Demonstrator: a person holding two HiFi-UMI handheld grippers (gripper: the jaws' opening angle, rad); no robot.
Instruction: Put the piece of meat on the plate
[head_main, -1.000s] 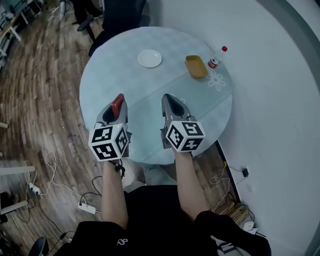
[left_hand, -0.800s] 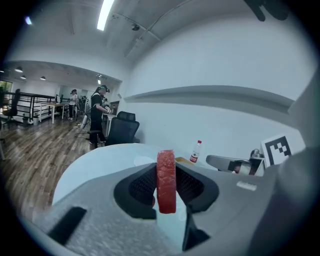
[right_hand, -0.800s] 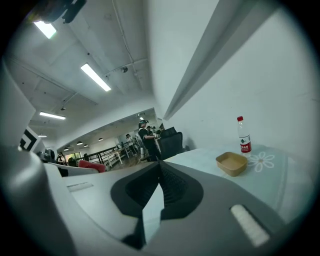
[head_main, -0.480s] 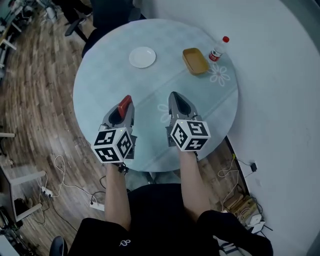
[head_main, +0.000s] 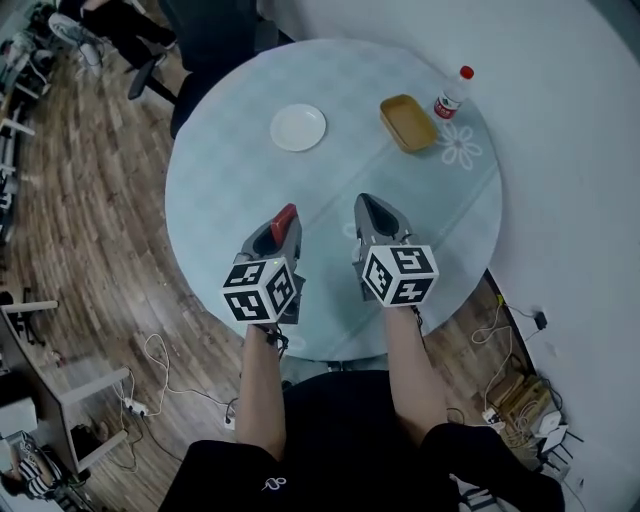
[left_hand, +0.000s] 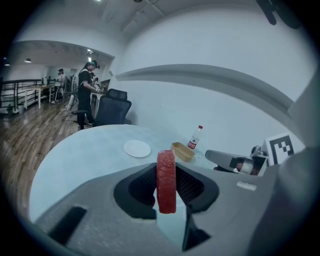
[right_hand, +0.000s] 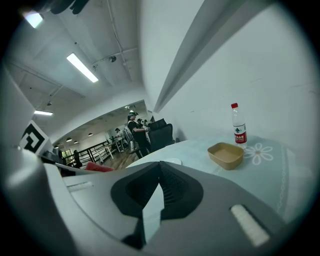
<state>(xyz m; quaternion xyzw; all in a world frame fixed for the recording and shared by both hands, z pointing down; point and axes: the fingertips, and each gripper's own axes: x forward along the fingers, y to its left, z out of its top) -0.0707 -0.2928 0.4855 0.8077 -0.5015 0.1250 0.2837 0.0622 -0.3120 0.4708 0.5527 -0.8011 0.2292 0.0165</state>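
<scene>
A red slab of meat (left_hand: 166, 181) stands on edge between the jaws of my left gripper (left_hand: 167, 175), which is shut on it. In the head view the meat (head_main: 285, 219) sticks out past the left gripper (head_main: 282, 230) over the near part of the round pale-blue table (head_main: 220, 170). The white plate (head_main: 298, 128) lies empty farther away, ahead and slightly right; from the left gripper view the plate (left_hand: 137, 148) sits beyond the meat. My right gripper (head_main: 373, 210) hovers beside the left one, shut with nothing in it (right_hand: 160, 172).
A tan rectangular dish (head_main: 408, 123) and a red-capped plastic bottle (head_main: 452, 95) stand at the table's far right, near a flower print (head_main: 462, 143). Office chairs (head_main: 210, 35) and people stand beyond the far edge. Cables lie on the wooden floor (head_main: 70, 200).
Both grippers have travelled forward over the table and sunk a little, side by side. The meat stays gripped in the left one.
</scene>
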